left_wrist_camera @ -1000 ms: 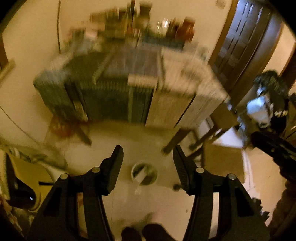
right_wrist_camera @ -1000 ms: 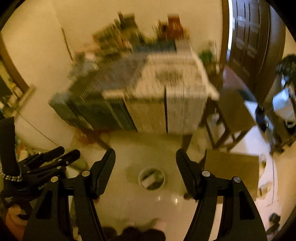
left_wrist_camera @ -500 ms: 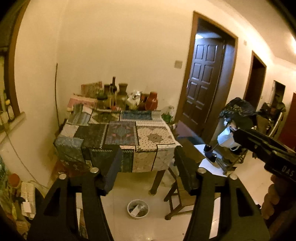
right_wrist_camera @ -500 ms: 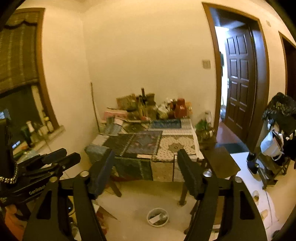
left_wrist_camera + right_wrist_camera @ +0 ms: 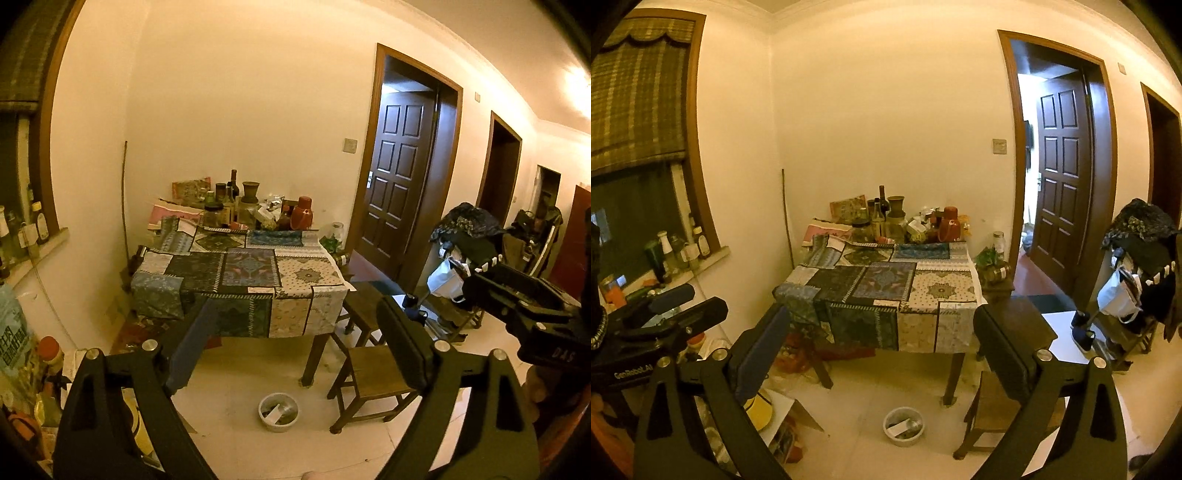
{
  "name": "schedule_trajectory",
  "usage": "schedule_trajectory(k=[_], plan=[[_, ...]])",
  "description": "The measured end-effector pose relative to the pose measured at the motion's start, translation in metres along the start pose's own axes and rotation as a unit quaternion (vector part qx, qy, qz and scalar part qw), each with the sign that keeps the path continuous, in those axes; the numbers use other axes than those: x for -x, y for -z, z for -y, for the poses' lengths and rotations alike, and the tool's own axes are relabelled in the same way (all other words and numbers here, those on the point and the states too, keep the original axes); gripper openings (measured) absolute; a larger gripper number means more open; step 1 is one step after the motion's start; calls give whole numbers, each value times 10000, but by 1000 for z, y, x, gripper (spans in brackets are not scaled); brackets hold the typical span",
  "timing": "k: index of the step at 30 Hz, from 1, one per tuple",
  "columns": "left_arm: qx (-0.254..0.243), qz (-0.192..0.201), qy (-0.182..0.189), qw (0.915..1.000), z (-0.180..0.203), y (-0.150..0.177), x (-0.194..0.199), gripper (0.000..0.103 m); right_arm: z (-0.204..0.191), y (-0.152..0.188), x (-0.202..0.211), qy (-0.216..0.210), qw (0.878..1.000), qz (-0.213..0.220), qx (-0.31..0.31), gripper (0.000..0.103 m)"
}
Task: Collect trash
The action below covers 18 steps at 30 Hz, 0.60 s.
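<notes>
covering the table [image 5: 938, 291] a patchwork cloth [image 5: 882, 280], pale tiled floor [image 5: 857, 435], dark door [image 5: 1060, 177]

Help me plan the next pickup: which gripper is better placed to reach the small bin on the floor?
Neither clearly. The left gripper and right gripper are empty, jaws opening, raised far above the bin.

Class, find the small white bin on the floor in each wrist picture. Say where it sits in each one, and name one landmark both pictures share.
Left wrist view: the small white bin sits low, just left of centre, beside the wooden stool.
Right wrist view: it sits low, near centre, by the table's front leg.
Shared landmark: the patchwork tablecloth.
</notes>
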<state>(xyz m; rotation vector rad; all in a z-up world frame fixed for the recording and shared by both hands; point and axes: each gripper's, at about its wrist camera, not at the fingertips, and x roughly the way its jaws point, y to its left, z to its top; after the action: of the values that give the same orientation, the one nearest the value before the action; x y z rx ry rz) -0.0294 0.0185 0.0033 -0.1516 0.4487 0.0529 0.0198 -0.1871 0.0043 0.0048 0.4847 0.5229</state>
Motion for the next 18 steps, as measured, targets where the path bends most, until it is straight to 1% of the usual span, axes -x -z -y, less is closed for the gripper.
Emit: schedule_trajectory(k=[6, 13, 18], plan=[[-37, 56, 35, 10000, 3, 1, 6, 89, -5, 5, 11, 41, 9999, 28, 87, 99], [-9, 52, 50, 10000, 6, 1, 6, 89, -7, 10, 11, 67, 9998, -45, 201, 99], [-7, 47, 55, 10000, 6, 2, 6, 89, -6, 12, 8, 21, 9998, -144, 168, 99]])
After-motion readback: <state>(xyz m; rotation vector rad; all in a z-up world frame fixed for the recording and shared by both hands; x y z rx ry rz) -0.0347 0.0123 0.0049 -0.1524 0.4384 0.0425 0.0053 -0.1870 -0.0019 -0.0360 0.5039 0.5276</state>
